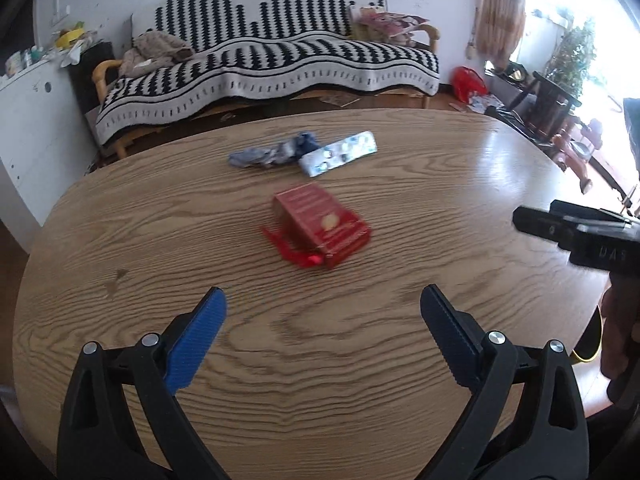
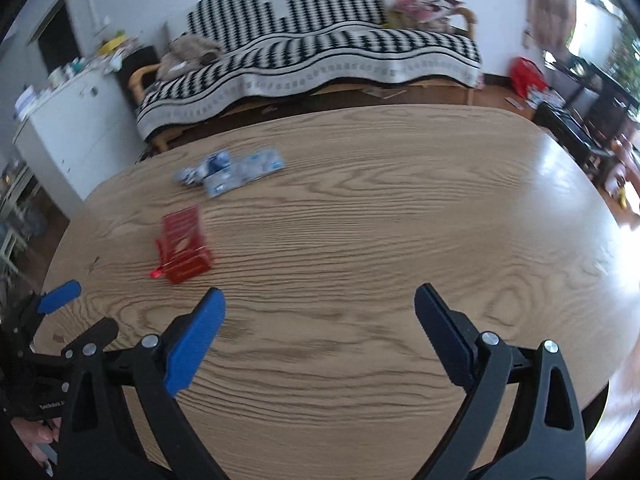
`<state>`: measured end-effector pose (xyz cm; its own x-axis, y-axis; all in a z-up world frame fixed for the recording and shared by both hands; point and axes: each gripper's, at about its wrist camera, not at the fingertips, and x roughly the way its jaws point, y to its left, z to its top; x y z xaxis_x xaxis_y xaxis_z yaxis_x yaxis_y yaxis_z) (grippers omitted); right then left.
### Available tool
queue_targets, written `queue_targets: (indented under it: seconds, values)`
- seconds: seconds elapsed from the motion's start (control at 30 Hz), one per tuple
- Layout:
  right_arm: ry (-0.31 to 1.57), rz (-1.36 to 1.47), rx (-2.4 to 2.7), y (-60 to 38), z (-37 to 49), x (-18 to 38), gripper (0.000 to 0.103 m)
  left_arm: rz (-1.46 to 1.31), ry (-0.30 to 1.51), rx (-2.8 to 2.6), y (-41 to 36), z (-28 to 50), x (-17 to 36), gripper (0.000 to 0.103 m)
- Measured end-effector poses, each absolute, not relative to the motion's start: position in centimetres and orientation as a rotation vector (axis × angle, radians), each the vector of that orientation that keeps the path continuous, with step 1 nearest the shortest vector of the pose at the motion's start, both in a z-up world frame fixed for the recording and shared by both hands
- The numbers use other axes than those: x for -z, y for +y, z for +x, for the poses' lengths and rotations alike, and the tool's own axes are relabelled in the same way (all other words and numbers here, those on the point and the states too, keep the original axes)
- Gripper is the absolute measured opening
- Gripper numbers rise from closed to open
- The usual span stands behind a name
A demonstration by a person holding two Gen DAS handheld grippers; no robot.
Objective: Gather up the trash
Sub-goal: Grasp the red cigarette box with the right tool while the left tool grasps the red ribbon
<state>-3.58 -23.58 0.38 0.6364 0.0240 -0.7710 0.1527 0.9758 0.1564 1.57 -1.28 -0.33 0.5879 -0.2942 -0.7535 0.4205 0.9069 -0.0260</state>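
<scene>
A red box (image 1: 322, 226) with a red wrapper scrap (image 1: 294, 254) beside it lies mid-table. Beyond it lie a blister pack (image 1: 340, 153) and a crumpled blue-grey wrapper (image 1: 272, 152). My left gripper (image 1: 323, 304) is open and empty, just short of the red box. In the right wrist view, the red box (image 2: 186, 244) lies to the left, with the blister pack (image 2: 246, 172) and the crumpled wrapper (image 2: 200, 170) beyond it. My right gripper (image 2: 320, 304) is open and empty over bare table.
The oval wooden table (image 1: 440, 184) fills both views. A sofa (image 1: 280, 60) with a black-and-white cover stands behind it. A white cabinet (image 1: 28, 120) is at the left. Dark furniture (image 1: 552, 104) and a red bag (image 1: 468, 82) are at the right.
</scene>
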Motion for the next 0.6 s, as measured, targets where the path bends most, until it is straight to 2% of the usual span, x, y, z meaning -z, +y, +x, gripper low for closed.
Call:
queue_targets:
  seconds: [0.6]
  values:
    - [0.931, 0.152, -0.100, -16.3, 2.9, 3.2, 0.092, 0.118, 0.960, 0.358, 3.1, 5.0, 3.1, 0.095]
